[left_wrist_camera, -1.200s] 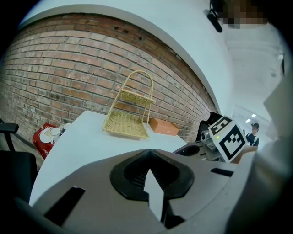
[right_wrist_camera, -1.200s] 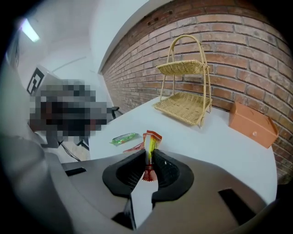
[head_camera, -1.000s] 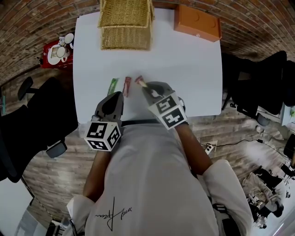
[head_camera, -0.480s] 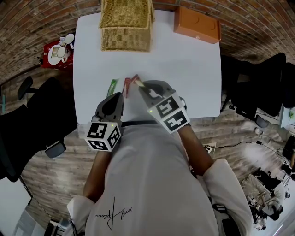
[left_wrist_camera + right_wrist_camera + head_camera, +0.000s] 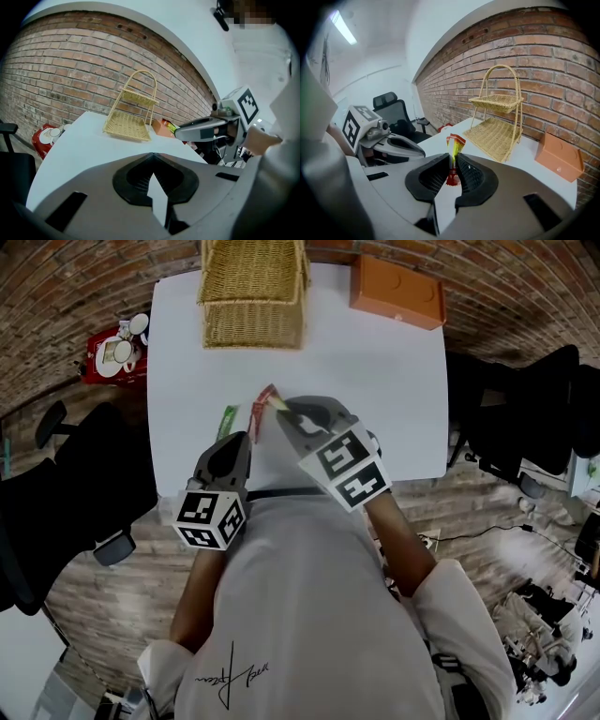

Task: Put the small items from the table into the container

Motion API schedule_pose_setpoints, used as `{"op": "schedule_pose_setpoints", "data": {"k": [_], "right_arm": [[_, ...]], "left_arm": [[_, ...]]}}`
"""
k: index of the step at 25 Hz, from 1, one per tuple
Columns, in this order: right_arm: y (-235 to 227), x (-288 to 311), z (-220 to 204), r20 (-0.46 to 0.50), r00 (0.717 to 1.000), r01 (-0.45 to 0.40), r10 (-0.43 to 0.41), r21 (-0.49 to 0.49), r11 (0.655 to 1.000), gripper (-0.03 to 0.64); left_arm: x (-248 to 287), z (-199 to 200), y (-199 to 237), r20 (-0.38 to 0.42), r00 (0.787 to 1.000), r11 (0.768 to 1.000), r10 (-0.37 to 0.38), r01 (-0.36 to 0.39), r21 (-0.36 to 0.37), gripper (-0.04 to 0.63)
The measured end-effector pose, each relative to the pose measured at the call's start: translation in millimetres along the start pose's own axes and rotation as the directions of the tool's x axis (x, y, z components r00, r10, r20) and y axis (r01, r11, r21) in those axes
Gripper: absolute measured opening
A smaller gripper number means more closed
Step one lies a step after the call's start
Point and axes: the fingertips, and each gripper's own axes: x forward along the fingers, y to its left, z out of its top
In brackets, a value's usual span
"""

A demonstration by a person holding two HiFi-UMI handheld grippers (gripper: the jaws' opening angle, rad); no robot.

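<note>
**Raised since a second ago: right gripper (image 5: 283, 409) with red-and-yellow sachet (image 5: 270, 396)**

Compared with the head view of a second ago, the right gripper has come up off the desk (image 5: 375, 381) and carried the red-and-yellow sachet with it. Half a second ago it was already partly raised. The left gripper (image 5: 236, 439) has not shifted over the same interval.

Right gripper: the jaws are pinching the red-and-yellow sachet by its lower part. In the right gripper view the sachet stands roughly upright between the two pads, and its upper end projects past the tips. It is clear of the desk surface.

Left gripper: the jaws are pressed together with nothing between them. It sits over the near edge of the desk and points towards the far side.

Items on the desk: a green sachet (image 5: 227, 420) lies flat just ahead of the left gripper. A red sachet (image 5: 256, 418) lies just beside the green one, between it and the right gripper.

Container: the two-tier wicker basket (image 5: 253, 296) stands at the far edge of the desk, against the brick wall and well apart from both grippers. No item is visible in it. An orange box (image 5: 397, 292) lies at the far right corner of the desk, near the basket.
</note>
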Motion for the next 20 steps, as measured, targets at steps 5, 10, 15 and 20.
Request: {"op": "schedule_pose_setpoints", "data": {"k": [5, 10, 15, 20], "right_arm": [[-4.8, -1.7, 11.9, 0.018, 1.0, -0.001, 0.001, -0.006, 1.0, 0.061], [-11.8, -2.7, 22.8, 0.034, 0.999, 0.002, -0.002, -0.011, 1.0, 0.061], [-18.1, -4.4, 42.6, 0.064, 0.998, 0.01, -0.009, -0.029, 1.0, 0.061], [-27.3, -7.4, 63.6, 0.095, 0.995, 0.022, -0.017, -0.052, 0.998, 0.061]], "left_arm": [[1.1, 1.3, 1.0, 0.001, 1.0, 1.0, -0.005, 0.005, 0.001, 0.011], [1.4, 3.6, 2.4, 0.004, 1.0, 1.0, 0.006, -0.006, 0.0, 0.011], [0.7, 5.6, 5.7, 0.009, 1.0, 1.0, 0.014, -0.014, -0.004, 0.011], [-2.0, 4.0, 8.6, 0.01, 1.0, 1.0, 0.023, -0.023, -0.017, 0.011]]}}
